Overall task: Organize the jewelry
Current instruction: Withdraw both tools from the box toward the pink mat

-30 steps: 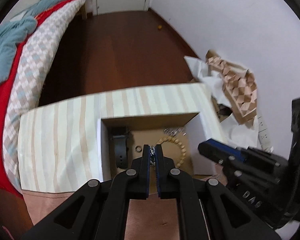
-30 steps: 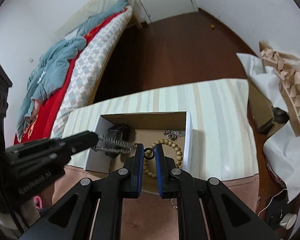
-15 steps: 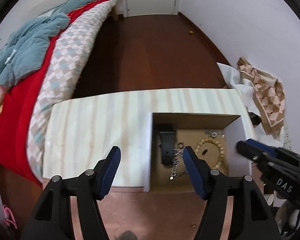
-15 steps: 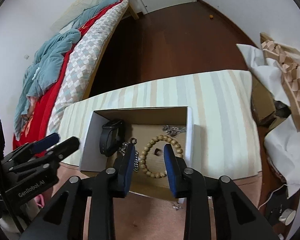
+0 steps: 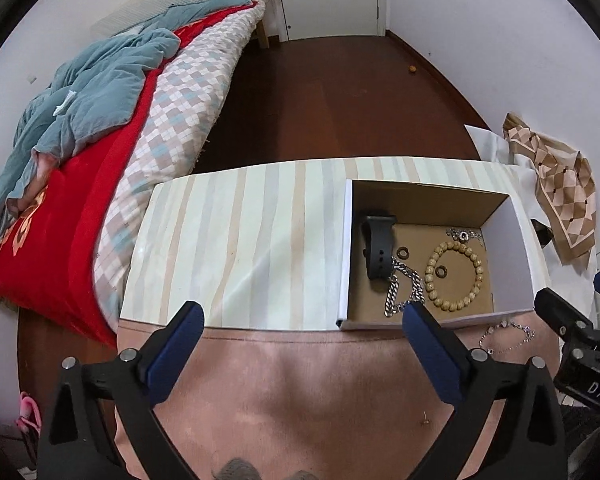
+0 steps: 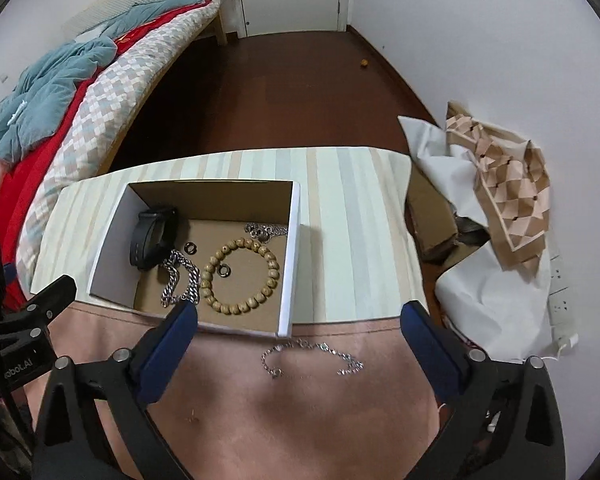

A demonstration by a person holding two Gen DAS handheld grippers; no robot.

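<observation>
Right wrist, thin bracelet (image 6: pixel 312 356) between gripper (image 6: pixel 300 320) fingers

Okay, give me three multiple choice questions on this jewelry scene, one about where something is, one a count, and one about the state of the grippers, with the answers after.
1. Where does the thin silver bracelet lie?
A. inside the box
B. on the pink cloth in front of the box
C. on the bed

2. How many small dark rings lie in the cardboard box?
A. two
B. four
C. none

3. How do the left gripper and right gripper stand?
A. both shut on jewelry
B. left open, right shut
C. both open and empty

Answers:
1 B: it lies outside the box's near wall, on the pink cloth.
2 A: one ring lies beside the black watch band, the other ring inside the wooden bead bracelet.
3 C: each pair of blue fingers is spread wide with nothing between.
</observation>
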